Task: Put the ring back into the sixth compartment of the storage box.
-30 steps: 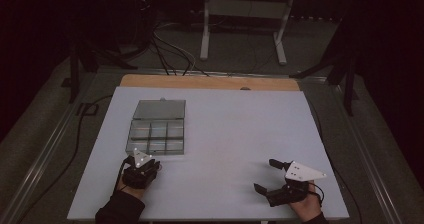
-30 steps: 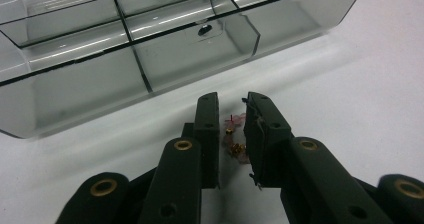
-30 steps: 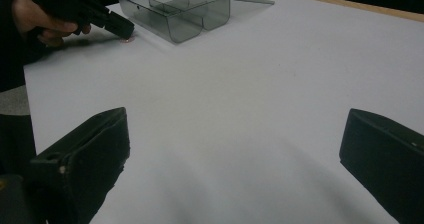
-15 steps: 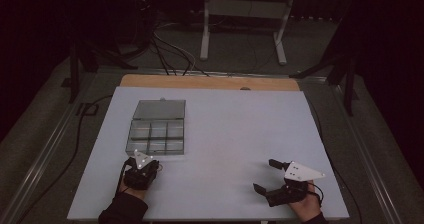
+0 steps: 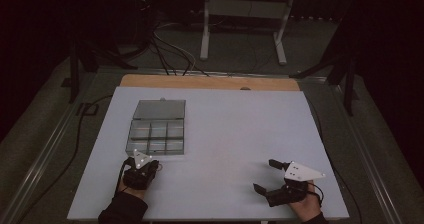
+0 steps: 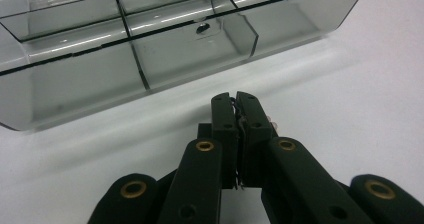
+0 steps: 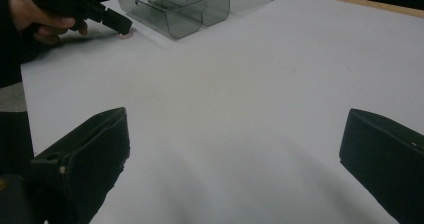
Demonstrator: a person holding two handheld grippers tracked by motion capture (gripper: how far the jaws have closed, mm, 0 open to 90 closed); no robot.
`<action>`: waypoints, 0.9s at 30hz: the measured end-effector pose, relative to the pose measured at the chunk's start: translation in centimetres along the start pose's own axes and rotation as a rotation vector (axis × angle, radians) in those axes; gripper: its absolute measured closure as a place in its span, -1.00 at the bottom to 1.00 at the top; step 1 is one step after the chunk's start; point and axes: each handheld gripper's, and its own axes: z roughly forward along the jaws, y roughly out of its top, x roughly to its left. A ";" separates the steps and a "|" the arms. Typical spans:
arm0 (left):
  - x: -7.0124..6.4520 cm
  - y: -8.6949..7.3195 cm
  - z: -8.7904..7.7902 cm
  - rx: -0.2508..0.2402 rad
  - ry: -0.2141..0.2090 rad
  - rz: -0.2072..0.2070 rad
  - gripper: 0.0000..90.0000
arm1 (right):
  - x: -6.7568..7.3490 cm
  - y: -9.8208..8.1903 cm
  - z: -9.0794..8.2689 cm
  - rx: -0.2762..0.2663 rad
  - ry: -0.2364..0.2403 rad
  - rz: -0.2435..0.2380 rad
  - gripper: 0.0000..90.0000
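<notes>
On the left half of the white surface [image 5: 225, 134], toward your side, lay the clear smoky-grey plastic box [image 5: 156, 134]. It was split by thin walls into two rows of three compartments. Its lid [image 5: 160, 109] was folded open and lay flat on the far side. In the left gripper view, the box's near wall [image 6: 150, 44] crossed the top of the picture, with a small latch tab at its middle, and both ends of the box were cut off by the frame.

You held your left gripper [image 5: 152, 166] just in front of that wall, apart from it. Its jaws were closed together, tips low over the surface [image 6: 235, 98]. Something thin and pale sat in the seam between them, but I couldn't tell what it was, or whether it was gripped. A small pale round thing [image 6: 272, 120] lay on the surface right by the tips. It also showed in the right gripper view [image 7: 124, 34], too small to identify.

Your right gripper [image 5: 265, 175] rested well apart from the box, near the right front corner. Its jaws were spread wide with nothing between them [image 7: 235, 144]. That view was dim, and your left hand [image 7: 40, 19] was partly cut off at its edge.
</notes>
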 end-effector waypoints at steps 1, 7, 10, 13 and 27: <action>0.0 0.0 -0.1 -0.005 -0.001 -0.004 0.99 | 0.0 0.0 0.0 0.000 -0.002 -0.001 -1.00; 0.0 0.1 -0.4 -0.020 0.008 0.009 0.99 | 0.0 0.0 0.0 -0.002 -0.001 0.000 -1.00; -0.1 0.1 -0.5 -0.023 0.000 0.015 0.99 | 0.0 0.0 0.0 -0.001 -0.002 -0.002 -1.00; -0.3 0.1 -0.8 -0.031 -0.008 0.019 0.99 | 0.0 0.0 0.0 -0.002 -0.004 -0.002 -1.00; -0.8 0.4 -1.3 -0.038 -0.038 0.053 0.99 | 0.0 0.0 0.0 -0.003 -0.007 0.004 -1.00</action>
